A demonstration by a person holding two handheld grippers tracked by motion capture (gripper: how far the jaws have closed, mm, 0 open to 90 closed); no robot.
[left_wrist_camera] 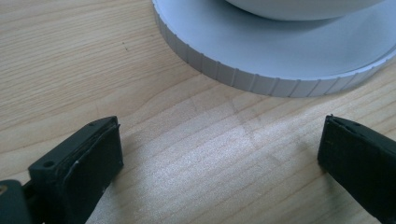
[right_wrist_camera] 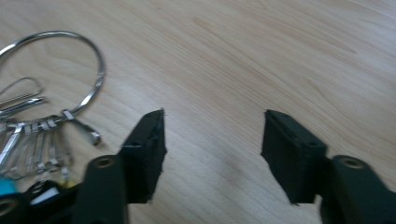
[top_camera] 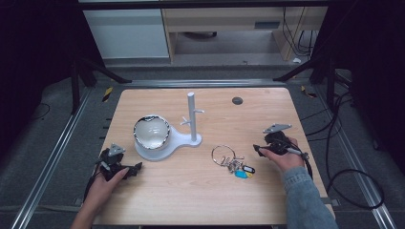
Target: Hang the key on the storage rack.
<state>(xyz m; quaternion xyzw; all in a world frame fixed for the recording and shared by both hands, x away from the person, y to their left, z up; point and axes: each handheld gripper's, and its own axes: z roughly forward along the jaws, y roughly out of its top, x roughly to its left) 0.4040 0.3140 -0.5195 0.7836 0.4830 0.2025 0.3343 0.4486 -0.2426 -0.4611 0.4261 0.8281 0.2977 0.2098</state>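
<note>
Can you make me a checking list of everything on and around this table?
Surface: wooden table, small dark disc near the far edge.
Job's things: white stand with pegs, bowl on its round base; key ring with keys and coloured tags.
Clutter: nothing seen.
Grippers: left hand-held gripper open beside the base; right hand-held gripper open beside the keys.
Cables: black loops on the floor at right.
Surroundings: metal frame rails, dark floor, pale cabinets behind.
</note>
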